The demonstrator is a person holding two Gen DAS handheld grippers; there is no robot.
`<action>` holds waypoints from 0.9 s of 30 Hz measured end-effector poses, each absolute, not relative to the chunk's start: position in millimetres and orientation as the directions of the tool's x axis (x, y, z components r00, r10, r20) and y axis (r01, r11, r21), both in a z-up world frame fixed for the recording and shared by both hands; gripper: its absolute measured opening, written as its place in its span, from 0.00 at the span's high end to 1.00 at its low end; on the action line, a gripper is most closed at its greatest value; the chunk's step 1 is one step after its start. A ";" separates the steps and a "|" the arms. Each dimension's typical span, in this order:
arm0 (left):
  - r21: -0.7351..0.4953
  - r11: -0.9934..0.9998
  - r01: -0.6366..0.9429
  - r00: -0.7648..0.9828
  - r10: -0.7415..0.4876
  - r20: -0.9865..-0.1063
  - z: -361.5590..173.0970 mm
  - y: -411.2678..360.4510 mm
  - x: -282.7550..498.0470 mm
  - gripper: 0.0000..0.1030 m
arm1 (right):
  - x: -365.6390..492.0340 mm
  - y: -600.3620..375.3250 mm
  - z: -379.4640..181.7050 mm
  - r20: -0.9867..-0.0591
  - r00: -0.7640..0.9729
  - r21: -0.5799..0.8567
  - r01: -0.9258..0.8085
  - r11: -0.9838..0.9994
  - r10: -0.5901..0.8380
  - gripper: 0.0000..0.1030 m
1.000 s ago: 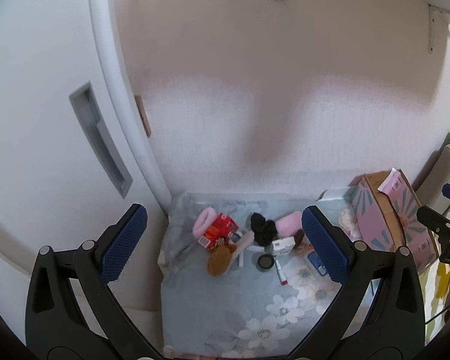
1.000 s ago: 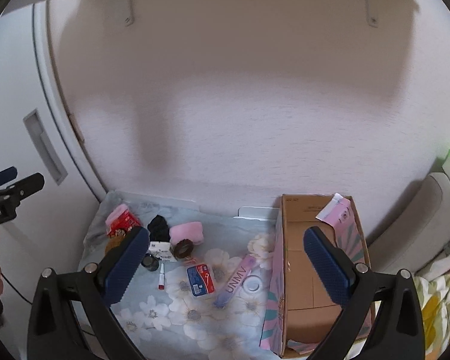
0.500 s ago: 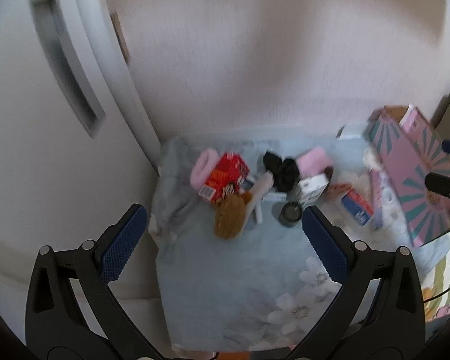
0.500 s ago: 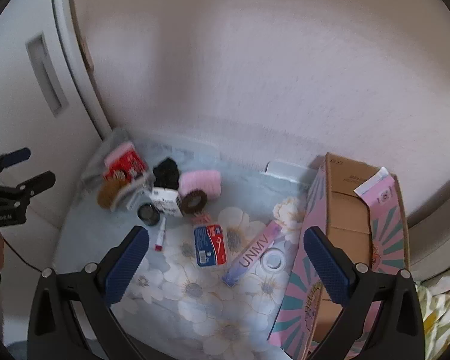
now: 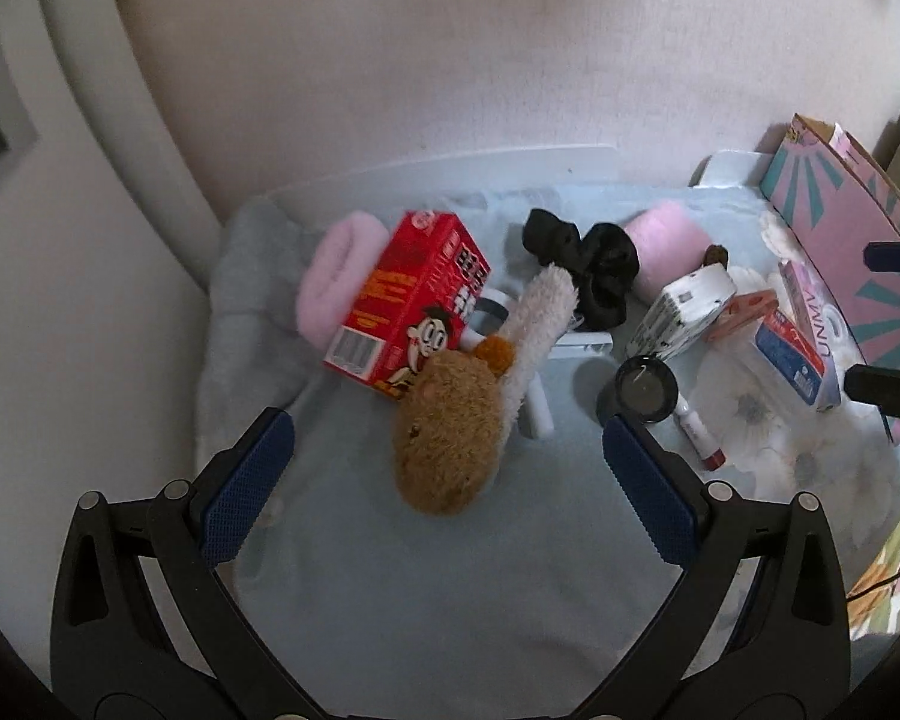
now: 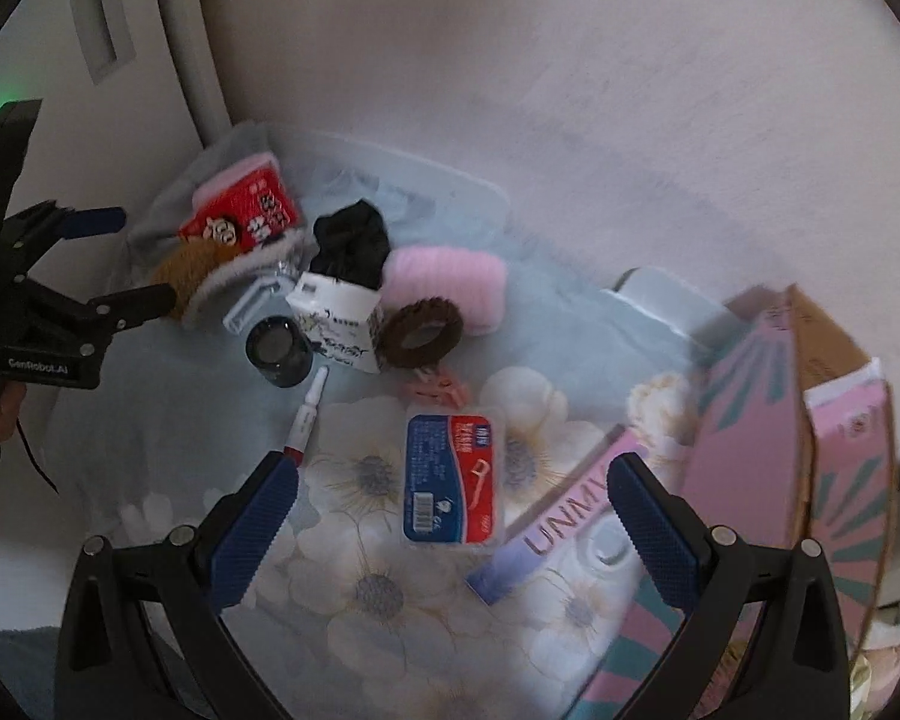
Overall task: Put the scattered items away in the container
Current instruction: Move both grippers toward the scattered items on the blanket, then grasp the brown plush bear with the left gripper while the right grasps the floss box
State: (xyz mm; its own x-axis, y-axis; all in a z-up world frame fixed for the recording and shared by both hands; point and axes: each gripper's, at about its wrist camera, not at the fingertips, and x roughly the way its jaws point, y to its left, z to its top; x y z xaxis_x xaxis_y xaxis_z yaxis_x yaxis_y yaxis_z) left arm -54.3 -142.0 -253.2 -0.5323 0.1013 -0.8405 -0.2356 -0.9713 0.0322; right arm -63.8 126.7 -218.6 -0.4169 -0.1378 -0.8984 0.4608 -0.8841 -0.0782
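Scattered items lie on a pale floral cloth (image 5: pixel 390 588). A brown plush toy (image 5: pixel 450 438) sits just ahead of my open, empty left gripper (image 5: pixel 444 480), between the jaws' line. Behind it lean a red carton (image 5: pixel 408 294), a pink roll (image 5: pixel 336 276) and a black scrunchie (image 5: pixel 594 264). My open, empty right gripper (image 6: pixel 450 516) hovers over a blue floss box (image 6: pixel 453 477) and a purple tube box (image 6: pixel 546 528). The pink cardboard container (image 6: pixel 810 456) stands at the right, also in the left wrist view (image 5: pixel 840 204).
A white patterned box (image 6: pixel 336 318), a brown hair ring (image 6: pixel 423 330), a dark round compact (image 6: pixel 276 351), a red-tipped pen (image 6: pixel 303 420) and a second pink roll (image 6: pixel 450 282) lie mid-cloth. A white wall rises behind; a white door (image 5: pixel 48 120) stands at the left.
Both grippers have come down and forward toward the cloth, so the items look much larger. The left one now sits just before the plush toy, the right over the floss box.
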 end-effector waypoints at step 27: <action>-0.101 -0.961 -0.257 -0.478 0.217 -0.851 -290.6 -146.3 -64.3 0.50 | -92.6 129.6 -286.3 -0.953 -0.279 -0.021 0.449 -0.893 -0.118 0.51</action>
